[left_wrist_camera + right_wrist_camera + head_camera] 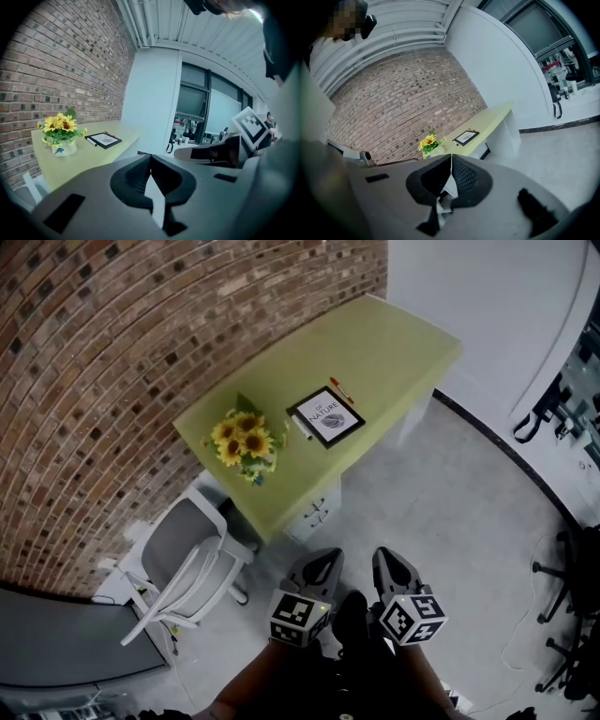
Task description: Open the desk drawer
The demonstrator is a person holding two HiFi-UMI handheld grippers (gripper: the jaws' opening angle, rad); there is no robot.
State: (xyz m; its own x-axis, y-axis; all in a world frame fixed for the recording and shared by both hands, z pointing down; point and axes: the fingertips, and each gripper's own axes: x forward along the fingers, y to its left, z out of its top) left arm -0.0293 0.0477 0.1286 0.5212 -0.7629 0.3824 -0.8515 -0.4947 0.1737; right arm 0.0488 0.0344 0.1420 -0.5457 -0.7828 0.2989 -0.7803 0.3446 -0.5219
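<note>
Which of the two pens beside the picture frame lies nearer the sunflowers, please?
The white-and-black pen, lying between the frame and the sunflowers; the red pen lies at the frame's opposite edge, farther from the flowers.

Bright even indoor light, soft faint shadows, strong fisheye bending with dark vignetted corners, foreground slightly blurred

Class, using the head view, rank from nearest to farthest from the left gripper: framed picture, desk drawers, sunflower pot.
1. Desk drawers, low down, just ahead of the left gripper.
2. Sunflower pot, on the near end of the desk, wall side.
3. Framed picture, farther along, mid-desk.
</note>
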